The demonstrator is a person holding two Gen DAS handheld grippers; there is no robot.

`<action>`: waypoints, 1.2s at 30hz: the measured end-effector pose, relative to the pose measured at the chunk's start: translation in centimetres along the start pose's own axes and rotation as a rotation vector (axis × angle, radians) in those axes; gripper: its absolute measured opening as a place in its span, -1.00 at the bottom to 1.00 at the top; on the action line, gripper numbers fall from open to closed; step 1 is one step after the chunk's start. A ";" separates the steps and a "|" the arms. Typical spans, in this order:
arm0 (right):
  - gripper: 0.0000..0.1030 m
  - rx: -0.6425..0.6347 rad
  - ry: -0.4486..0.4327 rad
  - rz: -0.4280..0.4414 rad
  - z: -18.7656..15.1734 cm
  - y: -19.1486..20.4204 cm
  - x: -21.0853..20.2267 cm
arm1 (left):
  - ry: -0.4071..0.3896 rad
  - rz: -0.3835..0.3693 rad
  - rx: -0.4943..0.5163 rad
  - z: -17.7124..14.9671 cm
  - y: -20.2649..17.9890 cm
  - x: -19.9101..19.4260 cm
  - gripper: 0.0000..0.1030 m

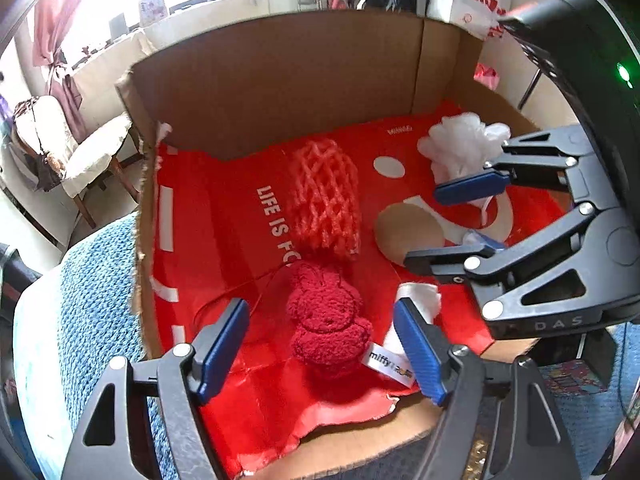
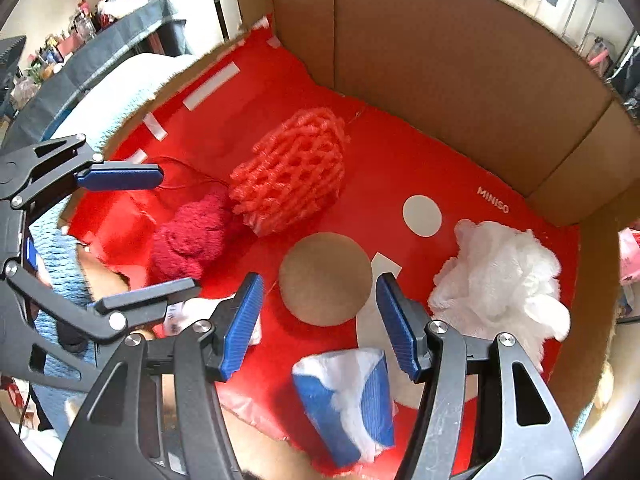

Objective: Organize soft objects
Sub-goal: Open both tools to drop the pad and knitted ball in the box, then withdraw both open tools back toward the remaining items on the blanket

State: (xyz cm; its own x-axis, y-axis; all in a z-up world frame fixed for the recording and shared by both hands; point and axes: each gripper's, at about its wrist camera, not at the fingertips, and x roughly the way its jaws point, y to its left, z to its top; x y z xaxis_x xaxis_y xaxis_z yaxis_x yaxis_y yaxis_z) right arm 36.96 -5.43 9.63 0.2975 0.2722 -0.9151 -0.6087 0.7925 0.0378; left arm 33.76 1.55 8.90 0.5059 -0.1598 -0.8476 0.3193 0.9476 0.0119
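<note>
Cardboard box (image 1: 280, 80); fuzzy dark-red plush (image 1: 326, 320)

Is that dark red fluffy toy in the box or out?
In. The red plush toy lies on the red lining inside the cardboard box, between the left gripper's open jaws, untouched.

Two wrist cameras peer steeply down, close in, into a cardboard box (image 1: 280, 80) lined in red. The left view looks along its jaws at a dark red plush toy (image 1: 326, 320) between them; the right view's jaws frame a brown disc (image 2: 325, 278). Both views share the pink foam net (image 2: 292, 172).
</note>
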 end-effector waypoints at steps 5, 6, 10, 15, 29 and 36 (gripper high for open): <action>0.21 0.026 -0.058 0.004 -1.0 -0.1 -3.0 | -0.054 -0.004 -0.035 -0.9 0.3 -3.1 0.63; 0.26 0.033 -0.075 0.002 -1.3 -0.1 -3.9 | -0.073 0.001 -0.042 -1.2 0.2 -4.0 0.70; 0.30 0.065 -0.135 -0.013 -2.6 -0.5 -7.2 | -0.125 0.009 -0.044 -2.1 0.5 -6.8 0.79; 0.40 0.099 -0.199 -0.057 -5.3 -1.1 -11.2 | -0.183 0.016 -0.079 -3.3 0.8 -10.5 0.90; 0.66 0.221 -0.363 -0.171 -15.7 -1.5 -20.3 | -0.355 0.049 -0.146 -9.5 -0.2 -18.3 1.00; 0.74 0.257 -0.425 -0.185 -22.0 0.1 -21.9 | -0.420 0.035 -0.180 -14.2 -1.9 -20.1 1.00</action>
State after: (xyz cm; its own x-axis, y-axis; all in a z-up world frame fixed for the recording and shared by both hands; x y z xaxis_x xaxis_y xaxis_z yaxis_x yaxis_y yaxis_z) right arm 14.21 -23.38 20.88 0.6873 0.2701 -0.6743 -0.3334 0.9420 0.0375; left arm 11.58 6.87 18.40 0.8068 -0.1905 -0.5593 0.1713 0.9814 -0.0871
